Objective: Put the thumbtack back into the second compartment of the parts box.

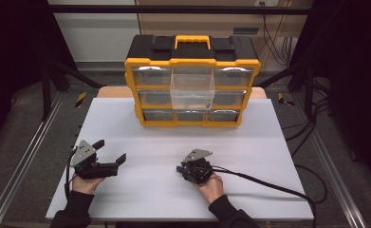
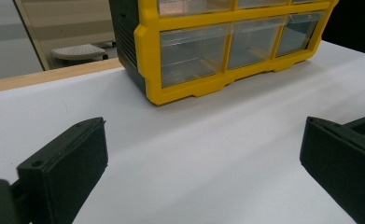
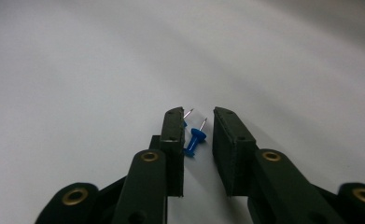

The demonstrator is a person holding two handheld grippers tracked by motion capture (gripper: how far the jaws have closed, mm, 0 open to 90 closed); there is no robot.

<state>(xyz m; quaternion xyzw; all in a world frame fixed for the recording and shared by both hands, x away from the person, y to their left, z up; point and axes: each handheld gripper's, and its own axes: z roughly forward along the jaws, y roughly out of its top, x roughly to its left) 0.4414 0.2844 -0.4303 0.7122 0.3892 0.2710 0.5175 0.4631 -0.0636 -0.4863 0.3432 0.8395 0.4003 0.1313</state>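
Blue push pins (image 3: 195,140) lie on the white tabletop (image 3: 77,70) between the jaws of your right tongs (image 3: 200,122); a second pin tip peeks beside the left jaw, possibly two pins, though the view is too tight to be sure. Jaws are narrowed around the pin, but a gap shows on its right side, so no grip yet. Step in hand: picking the pin off the tabletop. Your left tongs (image 2: 203,154) rest spread wide, holding nothing, facing the yellow organizer (image 1: 192,85). One clear drawer (image 1: 192,92) in its middle column stands pulled out, likely the destination. Next move, as judged: finish the squeeze on the pin's blue head, keep the needle clear of the pads, lift straight, carry to the open drawer.
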